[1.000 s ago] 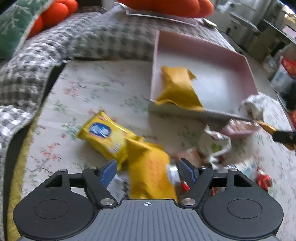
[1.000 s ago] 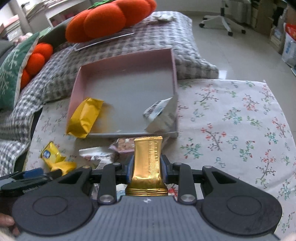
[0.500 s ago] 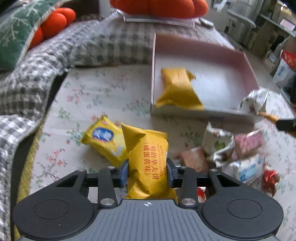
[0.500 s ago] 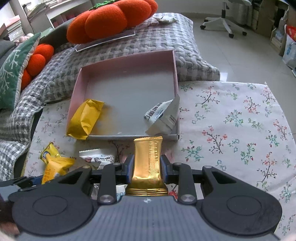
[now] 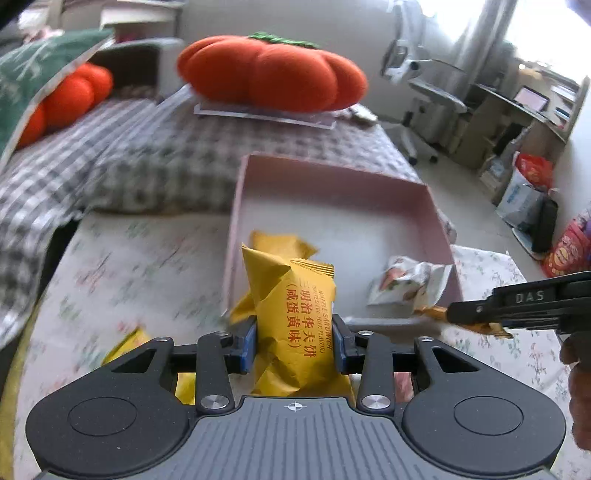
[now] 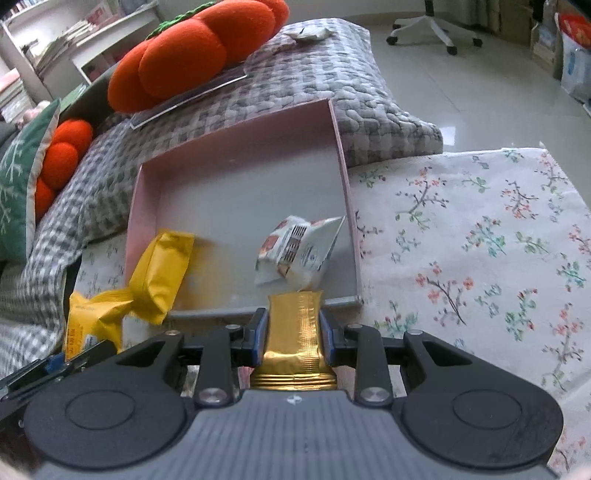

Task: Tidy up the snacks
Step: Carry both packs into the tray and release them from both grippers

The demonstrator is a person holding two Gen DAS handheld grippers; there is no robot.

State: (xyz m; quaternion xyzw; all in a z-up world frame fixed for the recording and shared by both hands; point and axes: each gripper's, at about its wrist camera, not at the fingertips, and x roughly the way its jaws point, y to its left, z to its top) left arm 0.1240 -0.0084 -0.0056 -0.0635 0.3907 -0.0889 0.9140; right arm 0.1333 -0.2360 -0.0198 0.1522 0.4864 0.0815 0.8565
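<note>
My left gripper (image 5: 294,341) is shut on a yellow wafer packet (image 5: 295,310) with red print, lifted above the floral cloth in front of the pink box (image 5: 332,173). My right gripper (image 6: 293,330) is shut on a gold foil bar (image 6: 294,332), held just at the box's near wall (image 6: 258,312). Inside the pink box (image 6: 236,147) lie another yellow packet (image 6: 162,269), draped over the near left corner, and a white printed packet (image 6: 295,254) at the near right. In the left wrist view the right gripper (image 5: 480,315) enters from the right with the gold bar's tip showing.
A second yellow snack (image 5: 129,341) lies on the floral cloth (image 6: 480,240) at the lower left. Behind the box are a grey checked quilt (image 6: 314,74) and an orange pumpkin cushion (image 5: 273,74). An office chair (image 6: 436,26) and bags (image 5: 524,192) stand on the floor.
My left gripper closed on the yellow wafer packet and lifted it off the cloth toward the box. The right gripper carried the gold bar closer to the box's near wall.
</note>
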